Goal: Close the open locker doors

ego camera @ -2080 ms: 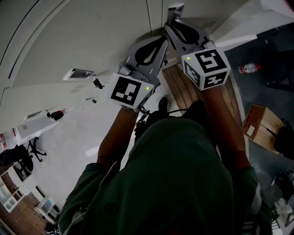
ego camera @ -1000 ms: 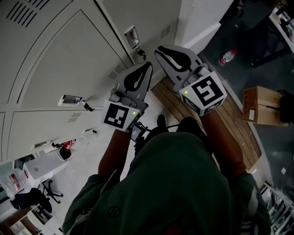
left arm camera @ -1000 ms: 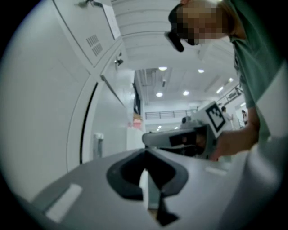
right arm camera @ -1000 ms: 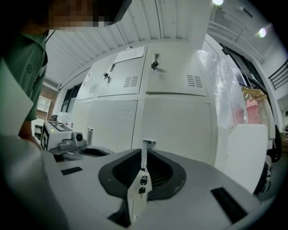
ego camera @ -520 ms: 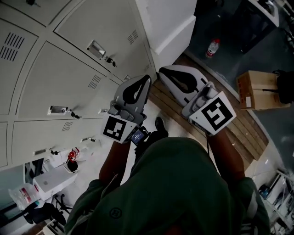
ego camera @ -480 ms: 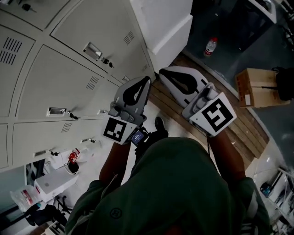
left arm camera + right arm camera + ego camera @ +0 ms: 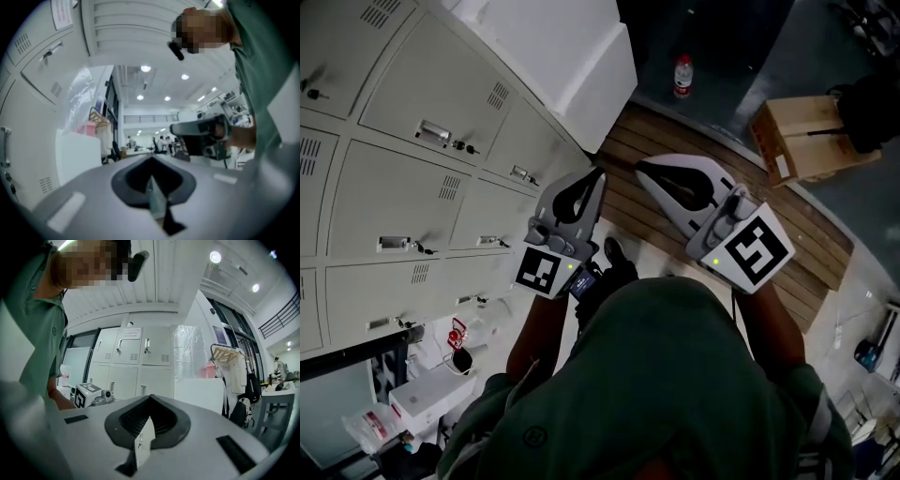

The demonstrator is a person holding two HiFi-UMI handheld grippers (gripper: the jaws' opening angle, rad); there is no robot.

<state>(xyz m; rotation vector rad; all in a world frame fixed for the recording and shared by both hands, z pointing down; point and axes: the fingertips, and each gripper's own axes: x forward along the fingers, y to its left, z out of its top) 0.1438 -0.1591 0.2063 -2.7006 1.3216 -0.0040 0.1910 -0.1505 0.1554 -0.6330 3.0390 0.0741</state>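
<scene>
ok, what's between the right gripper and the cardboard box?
Head view: only the wooden slatted strip lies between the right gripper and the cardboard box; nothing stands on that stretch.

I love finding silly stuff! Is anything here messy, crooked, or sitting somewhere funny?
A bottle sits by itself on the dark floor past the wooden planks, an odd spot for a drink. The locker doors in the head view all look shut and straight, and nothing looks spilled.
</scene>
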